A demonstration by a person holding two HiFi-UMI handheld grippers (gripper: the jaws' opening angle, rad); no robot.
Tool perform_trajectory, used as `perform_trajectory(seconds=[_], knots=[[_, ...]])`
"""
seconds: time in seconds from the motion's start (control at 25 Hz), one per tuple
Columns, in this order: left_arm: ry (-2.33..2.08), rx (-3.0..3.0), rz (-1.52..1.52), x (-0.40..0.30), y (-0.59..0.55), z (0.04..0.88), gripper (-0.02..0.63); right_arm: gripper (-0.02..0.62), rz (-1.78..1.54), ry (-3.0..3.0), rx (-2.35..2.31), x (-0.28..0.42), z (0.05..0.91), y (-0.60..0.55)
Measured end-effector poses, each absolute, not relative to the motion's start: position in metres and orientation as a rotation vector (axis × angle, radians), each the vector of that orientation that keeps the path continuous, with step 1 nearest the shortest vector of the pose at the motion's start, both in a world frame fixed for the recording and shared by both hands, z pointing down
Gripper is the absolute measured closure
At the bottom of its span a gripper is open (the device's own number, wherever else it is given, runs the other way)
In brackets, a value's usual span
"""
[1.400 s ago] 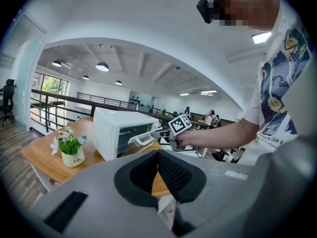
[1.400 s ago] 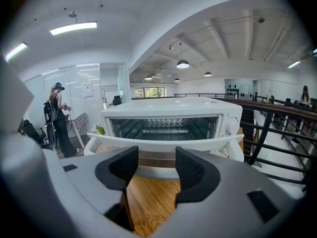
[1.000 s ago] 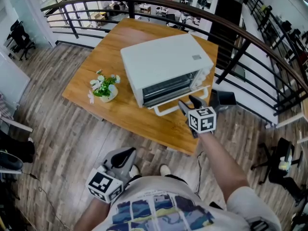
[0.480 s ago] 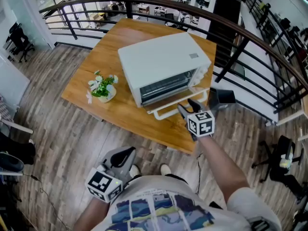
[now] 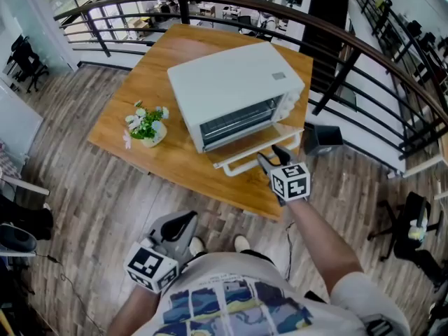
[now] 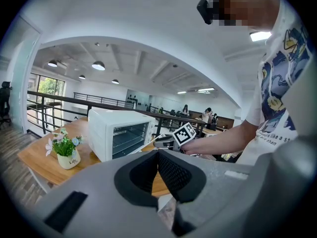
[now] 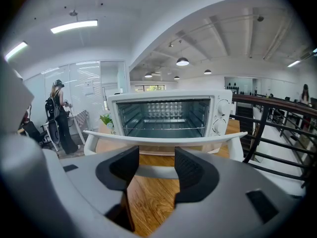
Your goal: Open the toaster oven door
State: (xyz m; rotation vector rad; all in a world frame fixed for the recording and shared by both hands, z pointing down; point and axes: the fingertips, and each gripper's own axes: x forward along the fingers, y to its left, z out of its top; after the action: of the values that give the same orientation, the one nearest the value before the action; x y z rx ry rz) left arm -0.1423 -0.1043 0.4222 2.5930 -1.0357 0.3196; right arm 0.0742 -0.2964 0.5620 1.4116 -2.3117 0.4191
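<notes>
Door handle [image 5: 241,164] — partly hidden behind the right gripper [image 5: 271,155].

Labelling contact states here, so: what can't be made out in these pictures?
Whether the right gripper touches the door handle: head view, too small; right gripper view, the gripper's own body covers part of the bar.
Markings on the oven knobs: too small in every view.

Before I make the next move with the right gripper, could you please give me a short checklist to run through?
1. Toaster oven door swung down, cavity in view: ok.
2. Right gripper jaws apart, not clamped on the door handle: ok.
3. Left gripper shut, empty, held low away from the oven: ok.
4. Flower pot apart from the door: ok.
5. Door down to its stop: cannot tell.
</notes>
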Motion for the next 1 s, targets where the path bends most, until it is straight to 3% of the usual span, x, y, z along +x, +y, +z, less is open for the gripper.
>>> perform_trajectory(seconds=[1.0], knots=[[-1.024,2.606,0.338,-0.122,-0.1,0.423,0.603,0.37,0.429,-2.287,1.403,0.087,0.608,-0.263]])
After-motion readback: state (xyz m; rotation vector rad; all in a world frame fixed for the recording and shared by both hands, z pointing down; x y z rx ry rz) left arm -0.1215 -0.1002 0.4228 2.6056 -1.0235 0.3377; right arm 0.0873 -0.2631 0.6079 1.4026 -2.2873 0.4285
